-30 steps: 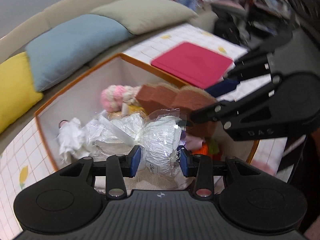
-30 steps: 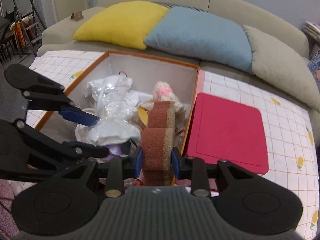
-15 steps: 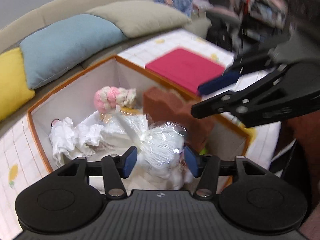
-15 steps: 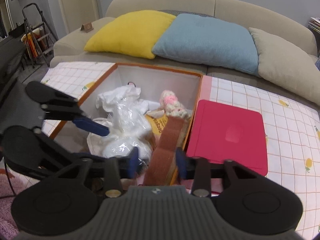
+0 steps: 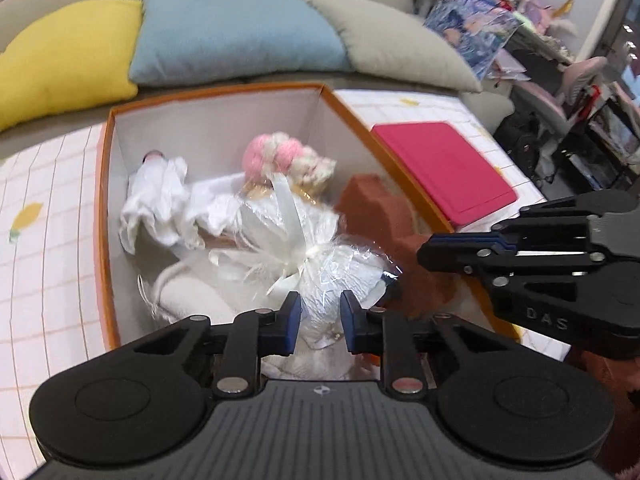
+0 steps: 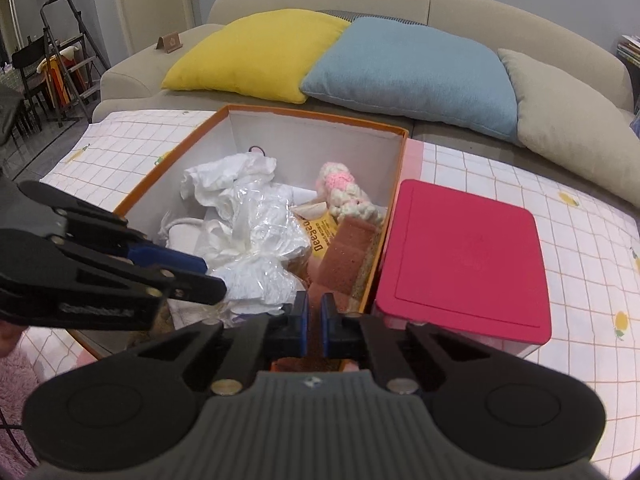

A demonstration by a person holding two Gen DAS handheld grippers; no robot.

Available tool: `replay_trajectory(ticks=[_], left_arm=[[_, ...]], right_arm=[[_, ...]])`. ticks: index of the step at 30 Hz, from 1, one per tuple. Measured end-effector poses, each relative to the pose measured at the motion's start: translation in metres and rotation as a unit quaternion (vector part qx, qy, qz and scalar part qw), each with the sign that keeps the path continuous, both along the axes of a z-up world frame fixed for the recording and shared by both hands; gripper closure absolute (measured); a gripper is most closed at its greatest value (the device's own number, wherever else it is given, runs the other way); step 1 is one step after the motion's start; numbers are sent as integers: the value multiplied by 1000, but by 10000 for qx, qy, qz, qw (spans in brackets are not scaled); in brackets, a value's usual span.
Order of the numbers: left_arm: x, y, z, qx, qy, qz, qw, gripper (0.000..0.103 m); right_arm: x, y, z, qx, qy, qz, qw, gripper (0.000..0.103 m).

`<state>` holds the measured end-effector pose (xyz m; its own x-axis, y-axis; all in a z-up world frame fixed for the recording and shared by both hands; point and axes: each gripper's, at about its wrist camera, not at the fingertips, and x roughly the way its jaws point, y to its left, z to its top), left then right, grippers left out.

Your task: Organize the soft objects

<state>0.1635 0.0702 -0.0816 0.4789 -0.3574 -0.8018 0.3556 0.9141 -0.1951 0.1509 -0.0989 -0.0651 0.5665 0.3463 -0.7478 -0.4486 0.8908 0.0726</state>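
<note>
Right tool (image 6: 314, 322) was clenched and empty; just ahead, the sponge (image 6: 352, 258) leaned lengthwise away from it inside the box (image 6: 394, 168).

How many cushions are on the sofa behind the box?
3, in a row: yellow cushion on the left, blue cushion in the middle, beige cushion on the right. Beyond the frame edges, more may be hidden.

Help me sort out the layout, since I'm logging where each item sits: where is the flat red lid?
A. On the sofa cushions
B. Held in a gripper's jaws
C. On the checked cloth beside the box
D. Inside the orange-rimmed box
C: the flat red lid lies on the checked cloth just outside the orange-rimmed box, with no gripper touching it.
</note>
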Motion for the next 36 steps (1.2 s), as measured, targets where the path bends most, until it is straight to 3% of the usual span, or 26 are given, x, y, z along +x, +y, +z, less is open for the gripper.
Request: replay_trajectory(ticks=[5, 10, 17, 24, 30, 32, 34, 36], left_arm=[[-7, -1, 3, 1, -44, 127, 9999, 76], [-22, -1, 26, -70, -363, 168, 9992, 75], [-57, -12, 75, -54, -1235, 219, 9921, 63], [-93, -26, 129, -69, -1982, 573, 9785, 53], [-119, -43, 160, -169, -2205, 755, 9723, 46], [-127, -51, 164, -153, -2234, 782, 9715, 38], [-134, -57, 165, -146, -2250, 822, 9708, 22], [-144, -64, 165, -142, -2335, 1013, 9670, 18]], right_arm=[[2, -3, 1, 78, -9, -22, 10000, 100], [-8, -12, 18, 243, -201, -73, 9995, 99], [-33, -36, 61, 502, -577, -173, 9969, 93], [-63, -70, 109, 769, -841, -383, 9927, 71], [-90, -95, 137, 817, -866, -550, 9914, 49], [-100, -101, 141, 832, -826, -619, 9912, 41], [-111, -105, 143, 843, -798, -673, 9910, 33], [-123, -107, 142, 798, -801, -724, 9910, 30]])
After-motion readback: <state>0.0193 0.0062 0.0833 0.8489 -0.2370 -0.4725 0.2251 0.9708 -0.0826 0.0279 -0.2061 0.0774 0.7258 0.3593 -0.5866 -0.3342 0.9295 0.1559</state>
